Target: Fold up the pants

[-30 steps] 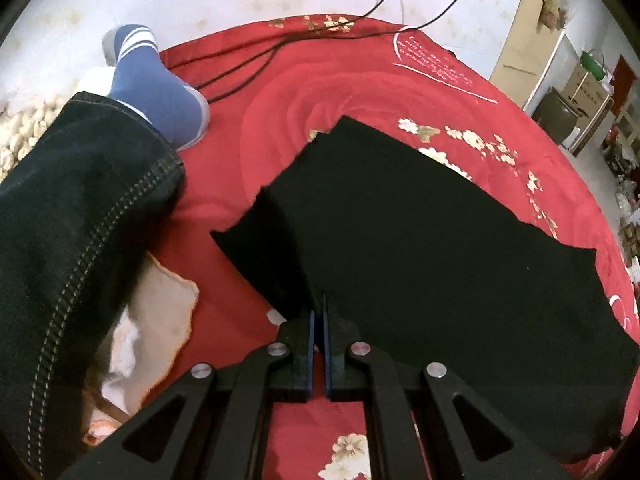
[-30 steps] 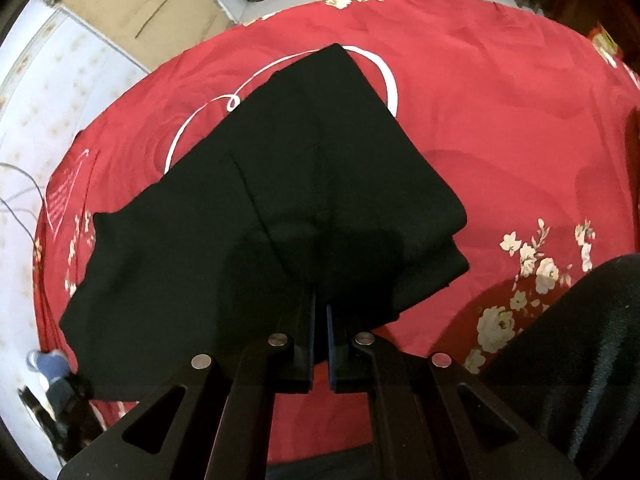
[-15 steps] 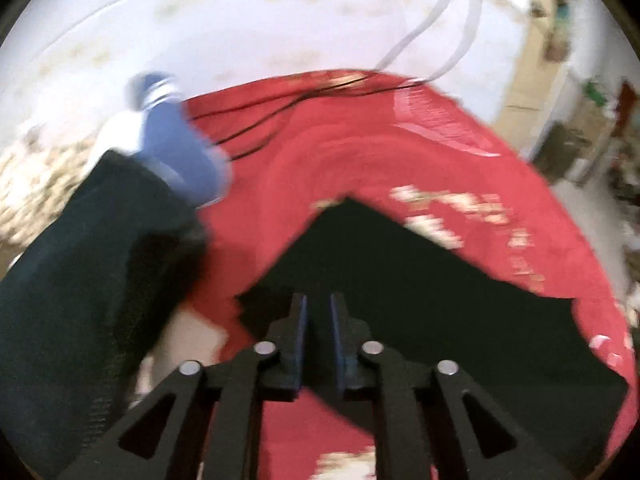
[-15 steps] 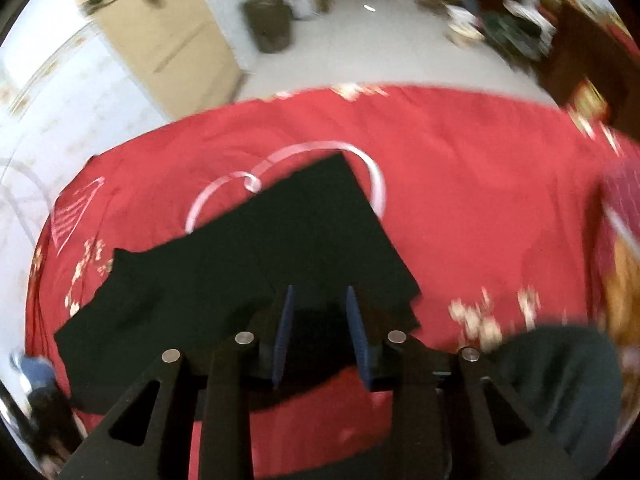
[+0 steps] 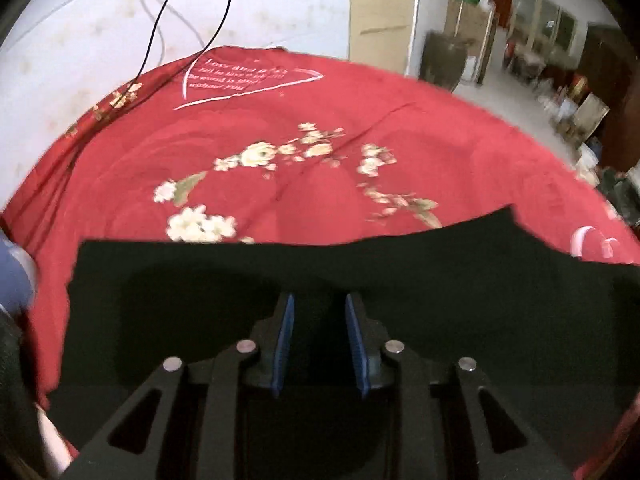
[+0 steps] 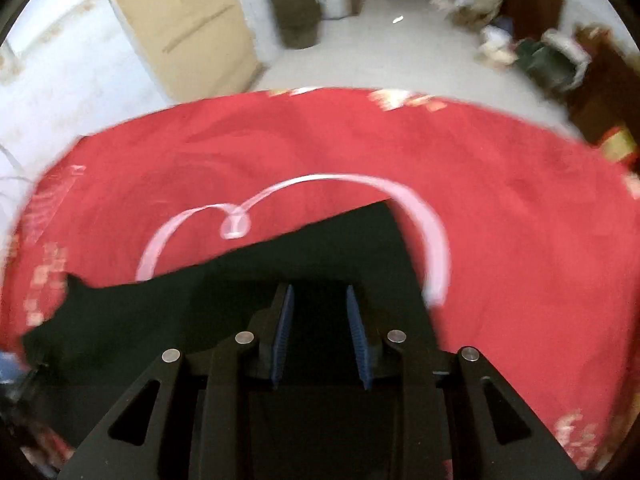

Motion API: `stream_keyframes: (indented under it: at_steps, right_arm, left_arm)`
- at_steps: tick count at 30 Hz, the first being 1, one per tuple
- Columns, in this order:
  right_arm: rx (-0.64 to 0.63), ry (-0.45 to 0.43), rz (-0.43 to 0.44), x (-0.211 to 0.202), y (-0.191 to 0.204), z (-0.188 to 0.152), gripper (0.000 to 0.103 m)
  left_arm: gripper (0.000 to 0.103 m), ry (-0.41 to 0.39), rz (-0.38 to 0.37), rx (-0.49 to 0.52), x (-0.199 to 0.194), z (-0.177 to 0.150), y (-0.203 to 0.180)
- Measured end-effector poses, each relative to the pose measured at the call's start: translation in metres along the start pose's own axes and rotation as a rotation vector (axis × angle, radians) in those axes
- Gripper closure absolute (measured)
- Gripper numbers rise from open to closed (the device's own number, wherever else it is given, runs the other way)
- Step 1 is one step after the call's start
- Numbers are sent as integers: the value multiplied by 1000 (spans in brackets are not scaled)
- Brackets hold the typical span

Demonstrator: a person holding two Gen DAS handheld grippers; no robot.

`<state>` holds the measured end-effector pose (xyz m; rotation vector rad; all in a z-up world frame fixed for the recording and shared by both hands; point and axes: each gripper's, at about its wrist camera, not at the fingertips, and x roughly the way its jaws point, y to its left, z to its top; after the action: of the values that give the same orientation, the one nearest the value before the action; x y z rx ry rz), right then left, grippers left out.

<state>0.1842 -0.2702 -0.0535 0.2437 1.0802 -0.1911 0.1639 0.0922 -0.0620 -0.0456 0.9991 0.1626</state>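
The black pants [image 5: 460,280] lie flat on the red floral bedspread [image 5: 280,128], a long folded strip running left to right. My left gripper [image 5: 320,300] is open and empty just above the pants near their near edge. In the right wrist view the pants [image 6: 328,248] reach up to a corner by the white heart print [image 6: 424,224]. My right gripper [image 6: 320,292] is open and empty above the pants. Both views are blurred by motion.
Black cables [image 5: 160,12] run across the white wall and onto the bedspread at the far left. A dark bin [image 6: 296,16] and cardboard [image 6: 180,20] stand on the floor beyond the bed. Clutter [image 6: 540,52] lies at the far right.
Both grippers were shut on the pants' edge a second ago. Both have opened, let go of the fabric and tilted up, so more of the room shows.
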Motion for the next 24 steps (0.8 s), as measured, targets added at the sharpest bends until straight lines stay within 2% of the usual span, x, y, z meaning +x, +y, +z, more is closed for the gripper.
stream_keyframes:
  at_steps: [2,3,5,8,9,10,11,13,15,20,22,23,24]
  right_arm:
    - [38,-11,15,-1,-5,2,75]
    - [56,-10,25,-1,-7,3,75]
    - [42,-12,29,-2,-3,2,72]
    - [0,1,85,-6,8,-2,67]
    - [-10,10,111,-7,11,-4,63]
    - [-27,25,144,-12,15,-8,60]
    - [-45,42,179,-18,22,-14,59]
    - [-84,80,215,-23,31,-26,59]
    - [-144,164,228,-28,48,-44,59]
    - [-271,379,173,-16,77,-94,59]
    - [-360,362,113,-20,89,-103,59]
    - [-372,394,107,-19,93,-106,57]
    - [-382,411,100,-18,95,-109,53]
  left_arm:
    - [72,3,20,-20,2,9,10]
    - [68,5,11,-33,4,12,16]
    - [68,11,-14,-35,4,15,24]
    - [69,24,73,-48,-5,11,28]
    - [69,23,63,-78,-13,6,32]
    - [69,21,20,-113,-21,1,37]
    - [69,21,-3,-128,-26,-5,36]
    - [69,4,-23,-121,-43,-19,28]
    - [69,4,-58,-99,-56,-33,14]
    - [69,47,-106,-45,-63,-62,-12]
    - [69,87,-106,-33,-56,-72,-15]
    - [69,113,-101,-28,-51,-76,-16]
    - [69,103,-91,-22,-51,-82,-17]
